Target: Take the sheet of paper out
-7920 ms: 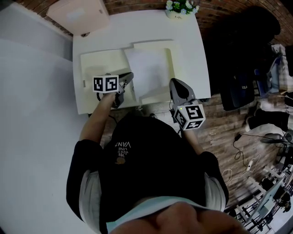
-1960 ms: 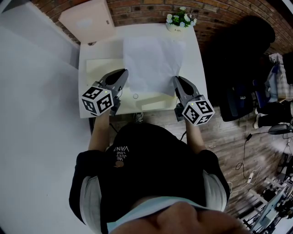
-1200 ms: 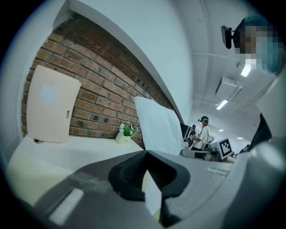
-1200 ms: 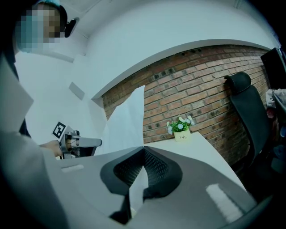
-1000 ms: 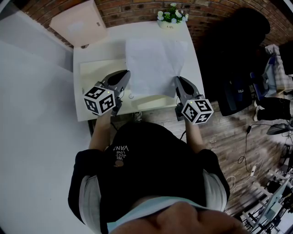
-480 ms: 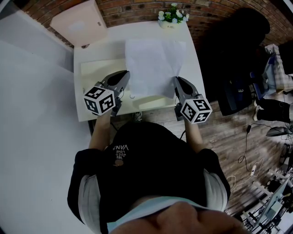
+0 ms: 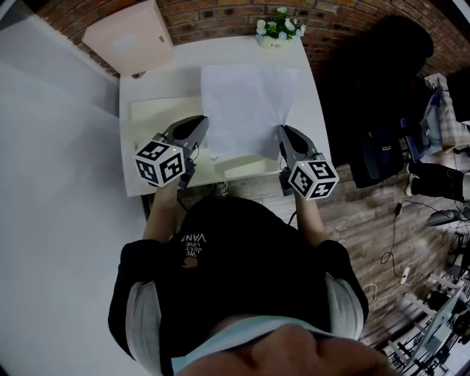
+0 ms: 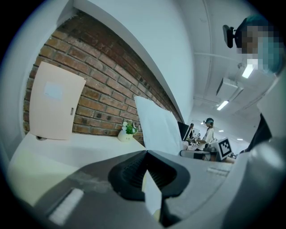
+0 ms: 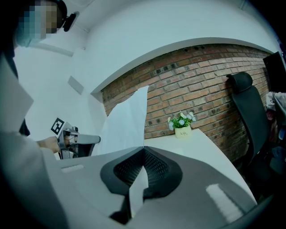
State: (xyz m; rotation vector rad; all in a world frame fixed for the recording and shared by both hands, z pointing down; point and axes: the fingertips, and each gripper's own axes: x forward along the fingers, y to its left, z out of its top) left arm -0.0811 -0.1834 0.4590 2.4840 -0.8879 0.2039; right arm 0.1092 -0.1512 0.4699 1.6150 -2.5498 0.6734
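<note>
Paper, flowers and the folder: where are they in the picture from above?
sheet of paper (image 7: 246, 106), head view, middle of the white sheet.
flowers (image 7: 279, 24), head view, the blossoms.
cream folder (image 7: 161, 117), head view, bare cover left of the paper.

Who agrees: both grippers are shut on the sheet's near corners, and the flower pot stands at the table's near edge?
Not quite. The flower pot stands at the table's far edge, by the brick wall, as the head view shows. The rest holds: the left gripper and right gripper are shut on the sheet's near corners.
</note>
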